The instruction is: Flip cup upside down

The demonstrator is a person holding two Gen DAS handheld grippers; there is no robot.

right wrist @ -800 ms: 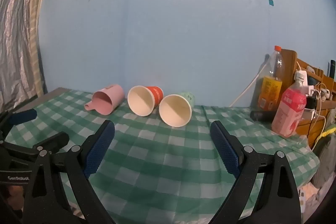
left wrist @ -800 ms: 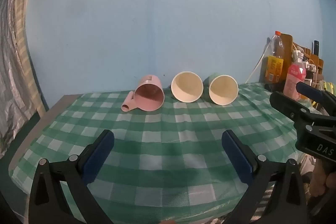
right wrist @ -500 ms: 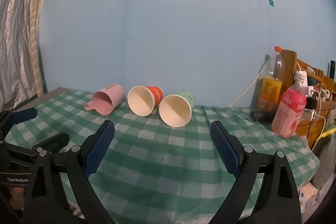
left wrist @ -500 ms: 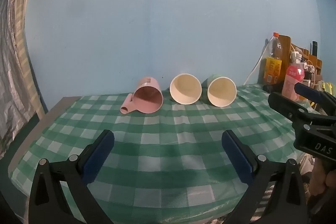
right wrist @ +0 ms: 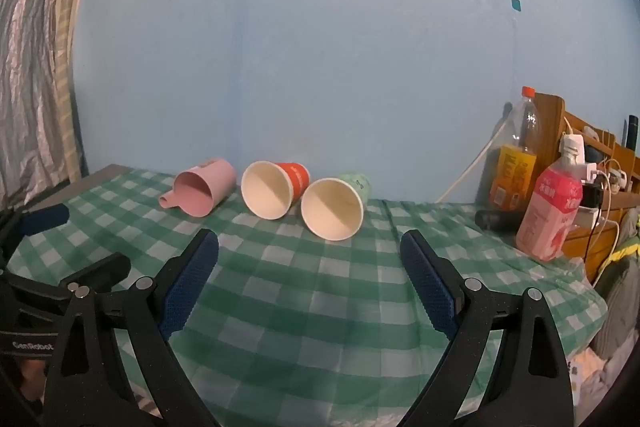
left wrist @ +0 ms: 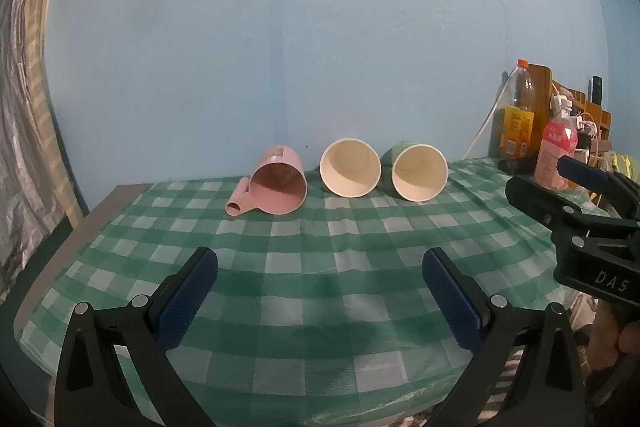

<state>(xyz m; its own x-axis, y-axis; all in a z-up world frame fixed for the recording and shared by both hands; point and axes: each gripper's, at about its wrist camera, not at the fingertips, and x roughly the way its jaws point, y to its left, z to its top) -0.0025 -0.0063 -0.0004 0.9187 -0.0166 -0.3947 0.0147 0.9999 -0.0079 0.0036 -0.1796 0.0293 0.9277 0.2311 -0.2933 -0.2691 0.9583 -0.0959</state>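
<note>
Slightly lower than before, the left gripper (left wrist: 320,291) hovers with blue-padded jaws spread wide, holding nothing. Right gripper (right wrist: 310,279) is likewise wide and empty. Beyond both jaws, across the green checked tablecloth (left wrist: 320,267), lie a pink plastic handled cup (left wrist: 280,183), an orange paper cup (right wrist: 276,189) and a green paper cup (right wrist: 336,203), mouths facing the jaws.

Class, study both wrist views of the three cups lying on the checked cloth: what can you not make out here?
- Orange cup: left view shows only its mouth; colour hidden.
- Cup bases: turned away in both views.
- Green cup print: too small.
- Pink bottle label: too small.
- Left claw and right claw: handles cut off below.
</note>
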